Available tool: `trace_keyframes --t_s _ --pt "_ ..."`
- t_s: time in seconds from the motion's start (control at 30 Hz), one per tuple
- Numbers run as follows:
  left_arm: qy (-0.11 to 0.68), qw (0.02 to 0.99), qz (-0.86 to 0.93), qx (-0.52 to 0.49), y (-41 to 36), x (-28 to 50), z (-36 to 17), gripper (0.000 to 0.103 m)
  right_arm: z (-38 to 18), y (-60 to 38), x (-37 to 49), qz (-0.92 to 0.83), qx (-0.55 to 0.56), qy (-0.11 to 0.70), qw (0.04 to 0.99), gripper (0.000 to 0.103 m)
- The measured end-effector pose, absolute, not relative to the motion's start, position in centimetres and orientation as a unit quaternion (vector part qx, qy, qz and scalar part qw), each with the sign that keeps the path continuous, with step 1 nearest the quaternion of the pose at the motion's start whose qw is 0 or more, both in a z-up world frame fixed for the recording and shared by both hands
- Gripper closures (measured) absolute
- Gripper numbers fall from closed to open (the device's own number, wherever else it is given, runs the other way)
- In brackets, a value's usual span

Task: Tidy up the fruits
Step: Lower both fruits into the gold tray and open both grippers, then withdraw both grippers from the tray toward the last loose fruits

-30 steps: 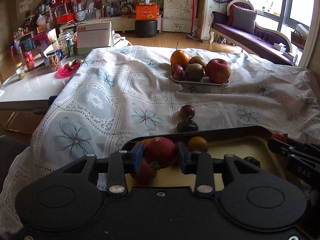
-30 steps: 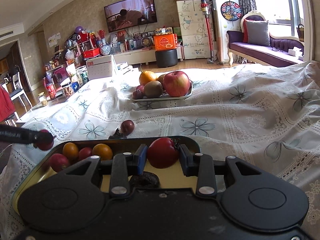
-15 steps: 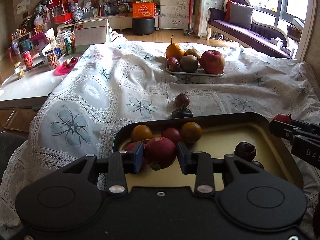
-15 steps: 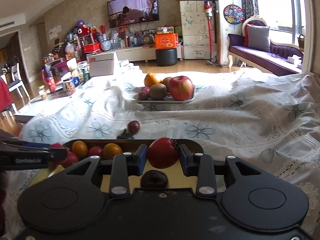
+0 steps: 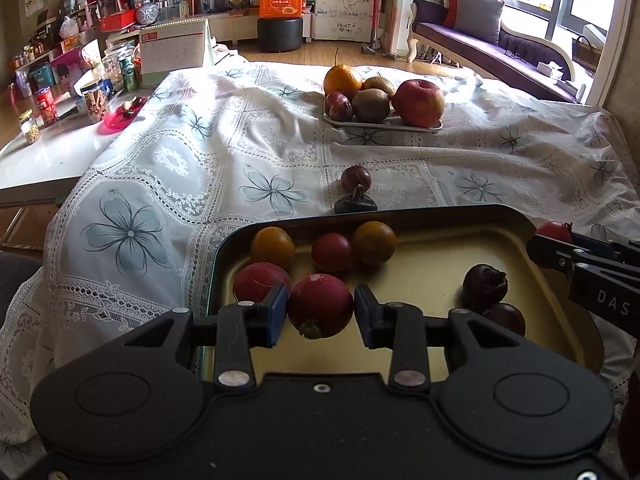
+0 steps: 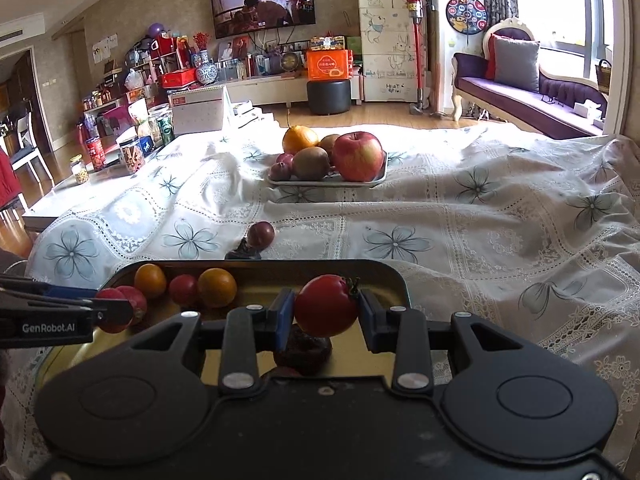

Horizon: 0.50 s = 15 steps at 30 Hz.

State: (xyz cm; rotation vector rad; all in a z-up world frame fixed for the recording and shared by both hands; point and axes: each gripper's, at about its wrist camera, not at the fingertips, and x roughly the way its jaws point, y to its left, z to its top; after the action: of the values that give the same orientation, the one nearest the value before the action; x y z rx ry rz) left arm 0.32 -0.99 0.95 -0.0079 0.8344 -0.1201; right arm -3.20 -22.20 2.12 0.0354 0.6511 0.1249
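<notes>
Having been lifted higher above the dark tray [image 5: 520, 220] within the last second, a red fruit [image 5: 320, 310] is clamped in the left gripper [image 5: 321, 314] and a tomato [image 6: 327, 304] in the right gripper [image 6: 326, 312], so transfer to the far plate [image 6: 376, 182] appears under way, with a loose plum [image 6: 261, 234] lying on the tablecloth between.

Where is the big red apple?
The big red apple sits at the right end of the far plate, beside a kiwi.
</notes>
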Motion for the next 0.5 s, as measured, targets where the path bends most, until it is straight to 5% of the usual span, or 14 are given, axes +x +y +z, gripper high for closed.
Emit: trace_keyframes --t_s 0.5 --pt "0.401 0.914 -0.061 -0.007 -1.10 0.19 1.15 0.058 2.28 -22.38 -3.23 0.062 0.026 0.314 0.947 0.066"
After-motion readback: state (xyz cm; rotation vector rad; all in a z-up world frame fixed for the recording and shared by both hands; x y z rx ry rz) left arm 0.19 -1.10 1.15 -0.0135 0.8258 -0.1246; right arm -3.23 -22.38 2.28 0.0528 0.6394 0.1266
